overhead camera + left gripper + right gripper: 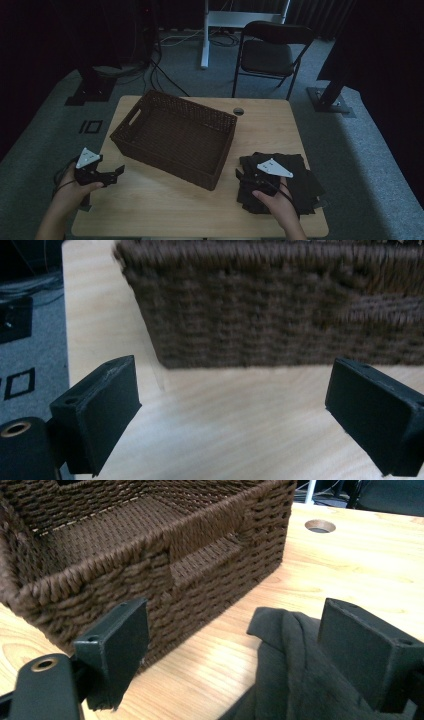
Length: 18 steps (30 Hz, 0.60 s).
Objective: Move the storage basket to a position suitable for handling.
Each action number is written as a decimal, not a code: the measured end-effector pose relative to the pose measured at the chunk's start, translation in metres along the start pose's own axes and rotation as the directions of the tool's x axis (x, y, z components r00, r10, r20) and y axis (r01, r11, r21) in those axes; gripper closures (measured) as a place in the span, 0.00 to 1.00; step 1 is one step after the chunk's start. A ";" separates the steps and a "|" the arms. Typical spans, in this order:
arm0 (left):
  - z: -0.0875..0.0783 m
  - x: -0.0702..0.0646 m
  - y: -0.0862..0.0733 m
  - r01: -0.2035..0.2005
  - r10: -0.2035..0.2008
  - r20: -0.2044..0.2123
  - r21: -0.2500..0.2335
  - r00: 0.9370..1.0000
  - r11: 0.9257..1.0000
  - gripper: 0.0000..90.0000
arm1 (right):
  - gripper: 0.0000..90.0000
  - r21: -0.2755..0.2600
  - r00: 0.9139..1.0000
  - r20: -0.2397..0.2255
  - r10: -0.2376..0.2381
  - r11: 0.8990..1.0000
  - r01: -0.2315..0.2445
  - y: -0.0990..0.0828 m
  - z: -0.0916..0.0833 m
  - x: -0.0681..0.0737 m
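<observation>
The room is dim, with grey carpet, a folding chair (272, 52) beyond the far edge, and a light wooden table (165, 210) in the middle carrying the work. At the left, the left claw (118, 172) hovers just above the table near its left edge, jaws spread wide and empty; in the left gripper view they frame the near wall of the woven basket (280, 305), which suggests this claw is parked clear while ready to steady the basket. The basket (175, 135) sits centre-left on the table, turned at an angle, open side up and with nothing visible inside, so it appears positioned as the receiving container. At the right, the dark cloth (295, 177) lies in a loose pile near the table's front right corner, just beside the basket but not touching it. The right claw (242, 176) rests over the left edge of this pile, jaws released; in the right gripper view a fold of the cloth (290, 680) lies between them, ungripped. The likely step is a pickup for transfer into the basket.
</observation>
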<state>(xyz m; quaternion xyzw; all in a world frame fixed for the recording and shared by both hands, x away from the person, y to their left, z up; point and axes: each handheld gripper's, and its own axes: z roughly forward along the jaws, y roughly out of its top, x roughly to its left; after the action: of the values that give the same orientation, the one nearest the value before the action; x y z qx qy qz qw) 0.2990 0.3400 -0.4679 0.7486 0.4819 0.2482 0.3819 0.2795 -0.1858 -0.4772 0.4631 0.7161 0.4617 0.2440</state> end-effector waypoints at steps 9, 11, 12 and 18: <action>0.002 0.012 0.030 0.038 -0.037 0.015 -0.071 0.999 0.997 0.08 | 0.14 -0.023 1.000 -0.005 -0.001 1.000 0.001 0.014 0.004 0.008; 0.004 0.017 0.036 0.048 -0.048 0.005 -0.084 0.999 0.995 0.08 | 0.14 -0.031 1.000 -0.007 -0.006 0.999 0.006 0.019 0.006 0.012; 0.005 0.019 0.039 0.047 -0.047 0.007 -0.085 0.999 0.995 0.08 | 0.14 -0.032 1.000 -0.009 -0.008 0.999 0.008 0.022 0.007 0.014; 0.016 0.029 0.054 0.039 -0.040 -0.005 -0.086 0.999 0.995 0.08 | 0.14 -0.037 0.999 -0.028 -0.021 0.999 0.020 0.031 0.016 0.028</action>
<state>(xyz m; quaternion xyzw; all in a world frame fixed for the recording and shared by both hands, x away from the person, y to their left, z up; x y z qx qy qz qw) 0.3517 0.3478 -0.4337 0.7209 0.4866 0.2636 0.4171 0.2932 -0.1495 -0.4552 0.4446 0.7156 0.4788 0.2468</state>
